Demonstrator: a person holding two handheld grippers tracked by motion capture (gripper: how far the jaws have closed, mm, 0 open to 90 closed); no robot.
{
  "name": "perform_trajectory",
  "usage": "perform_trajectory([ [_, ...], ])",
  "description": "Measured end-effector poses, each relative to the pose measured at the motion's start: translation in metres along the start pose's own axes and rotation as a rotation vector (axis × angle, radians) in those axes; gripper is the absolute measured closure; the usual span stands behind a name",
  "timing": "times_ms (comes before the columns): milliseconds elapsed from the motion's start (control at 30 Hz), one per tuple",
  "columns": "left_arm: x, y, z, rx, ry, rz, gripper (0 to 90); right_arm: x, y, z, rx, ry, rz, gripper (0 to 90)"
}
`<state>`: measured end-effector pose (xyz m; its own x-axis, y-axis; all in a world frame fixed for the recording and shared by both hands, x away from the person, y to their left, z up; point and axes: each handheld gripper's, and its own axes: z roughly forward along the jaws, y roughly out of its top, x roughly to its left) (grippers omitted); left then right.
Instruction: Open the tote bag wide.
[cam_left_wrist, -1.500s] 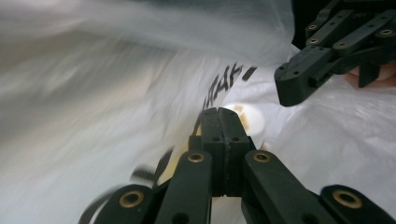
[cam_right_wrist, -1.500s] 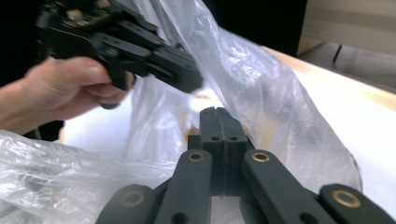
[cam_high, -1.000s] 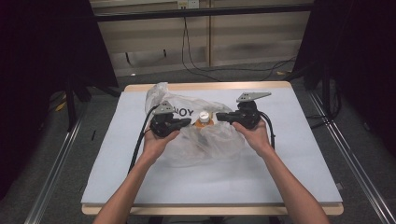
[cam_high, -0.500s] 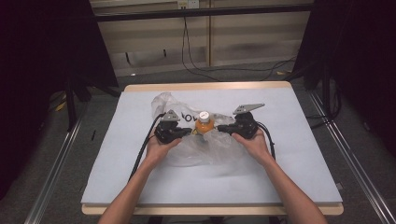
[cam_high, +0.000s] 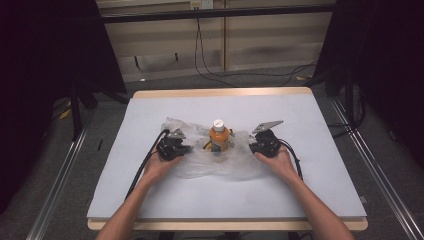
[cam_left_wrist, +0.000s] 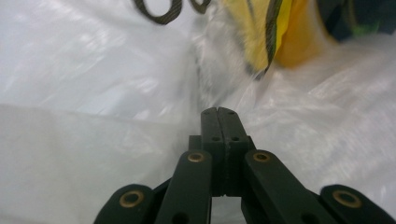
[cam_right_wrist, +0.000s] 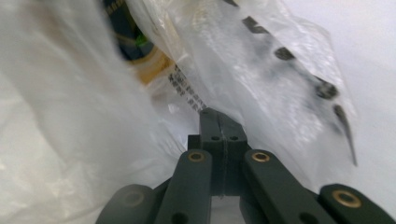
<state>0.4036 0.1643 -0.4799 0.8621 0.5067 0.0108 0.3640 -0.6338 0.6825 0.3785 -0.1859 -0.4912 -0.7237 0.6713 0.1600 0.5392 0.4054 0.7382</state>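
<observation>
High view: grippers pinch bag (cam_high: 220, 162) around bottle (cam_high: 219, 137).

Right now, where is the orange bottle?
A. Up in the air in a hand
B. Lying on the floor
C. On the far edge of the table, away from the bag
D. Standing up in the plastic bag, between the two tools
D: in the high view the bottle stands upright amid the bag, with the left tool and right tool on either side.
</observation>
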Motion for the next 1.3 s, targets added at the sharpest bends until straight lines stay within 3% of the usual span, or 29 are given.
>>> perform_trajectory([
  [33, 0.003, -0.005, -0.004, -0.009, -0.027, -0.011, 90.0, -0.002, -0.002, -0.003, 0.003, -0.001, 0.002, 90.0],
  [67, 0.011, -0.013, -0.012, -0.008, 0.023, -0.006, 90.0, -0.003, -0.004, -0.005, 0.003, -0.001, 0.008, 90.0],
  [100, 0.013, -0.018, -0.015, -0.022, 0.008, -0.035, 90.0, -0.006, -0.006, -0.008, 0.002, 0.001, 0.013, 90.0],
  [133, 0.016, -0.019, -0.018, -0.008, 0.019, -0.011, 90.0, -0.008, -0.008, -0.011, 0.000, -0.002, 0.017, 90.0],
  [267, 0.018, -0.024, -0.023, -0.015, 0.030, 0.019, 90.0, -0.009, -0.011, -0.015, 0.001, -0.012, 0.015, 90.0],
  [300, 0.014, -0.027, -0.024, -0.020, 0.045, -0.046, 90.0, -0.009, -0.011, -0.017, 0.008, -0.016, 0.009, 90.0],
  [333, 0.019, -0.027, -0.025, -0.019, 0.040, 0.012, 90.0, -0.009, -0.012, -0.018, 0.011, -0.017, 0.000, 90.0],
  [367, 0.014, -0.029, -0.026, -0.018, 0.033, -0.061, 90.0, -0.010, -0.012, -0.019, 0.010, -0.019, -0.006, 90.0],
  [400, 0.013, -0.030, -0.027, -0.017, 0.037, -0.070, 90.0, -0.010, -0.014, -0.022, 0.019, -0.030, -0.017, 90.0],
  [467, 0.014, -0.032, -0.029, -0.014, 0.028, -0.051, 90.0, -0.012, -0.017, -0.026, 0.020, -0.036, -0.019, 90.0],
  [500, 0.017, -0.034, -0.032, -0.011, 0.038, -0.017, 90.0, -0.012, -0.017, -0.026, 0.020, -0.036, -0.019, 90.0],
  [533, 0.013, -0.038, -0.032, -0.038, 0.040, -0.062, 90.0, -0.014, -0.021, -0.030, 0.007, -0.042, -0.001, 90.0],
  [567, 0.014, -0.039, -0.032, -0.046, 0.036, -0.049, 90.0, -0.015, -0.023, -0.030, -0.003, -0.034, 0.009, 90.0],
  [600, 0.012, -0.040, -0.033, -0.050, 0.031, -0.094, 90.0, -0.016, -0.023, -0.030, -0.006, -0.033, 0.021, 90.0],
  [733, 0.013, -0.041, -0.033, -0.077, -0.011, -0.069, 90.0, -0.015, -0.023, -0.030, -0.016, -0.029, 0.045, 90.0],
  [767, 0.011, -0.041, -0.034, -0.099, -0.031, -0.092, 90.0, -0.014, -0.022, -0.030, -0.017, -0.030, 0.044, 90.0],
  [867, 0.008, -0.039, -0.039, -0.140, -0.049, -0.094, 90.0, -0.011, -0.017, -0.034, -0.071, -0.005, 0.051, 90.0],
  [900, 0.008, -0.038, -0.042, -0.137, -0.034, -0.079, 90.0, -0.010, -0.015, -0.037, -0.085, -0.009, 0.051, 90.0],
  [933, 0.005, -0.037, -0.045, -0.152, -0.048, -0.087, 90.0, -0.008, -0.012, -0.042, -0.121, 0.001, 0.055, 90.0],
  [1033, -0.003, -0.036, -0.051, -0.170, -0.057, -0.109, 90.0, -0.007, -0.010, -0.048, -0.146, -0.001, 0.062, 90.0],
  [1067, -0.008, -0.033, -0.057, -0.184, -0.048, -0.062, 90.0, -0.006, -0.008, -0.053, -0.178, 0.010, 0.078, 90.0],
  [1133, -0.012, -0.032, -0.060, -0.192, -0.047, -0.069, 90.0, -0.006, -0.007, -0.057, -0.195, 0.012, 0.076, 90.0],
  [1233, -0.019, -0.029, -0.069, -0.233, -0.057, -0.039, 90.0, -0.002, -0.001, -0.064, -0.234, 0.026, 0.080, 90.0],
  [1300, -0.024, -0.026, -0.076, -0.270, -0.086, -0.059, 90.0, 0.002, 0.002, -0.068, -0.247, 0.022, 0.072, 90.0],
])
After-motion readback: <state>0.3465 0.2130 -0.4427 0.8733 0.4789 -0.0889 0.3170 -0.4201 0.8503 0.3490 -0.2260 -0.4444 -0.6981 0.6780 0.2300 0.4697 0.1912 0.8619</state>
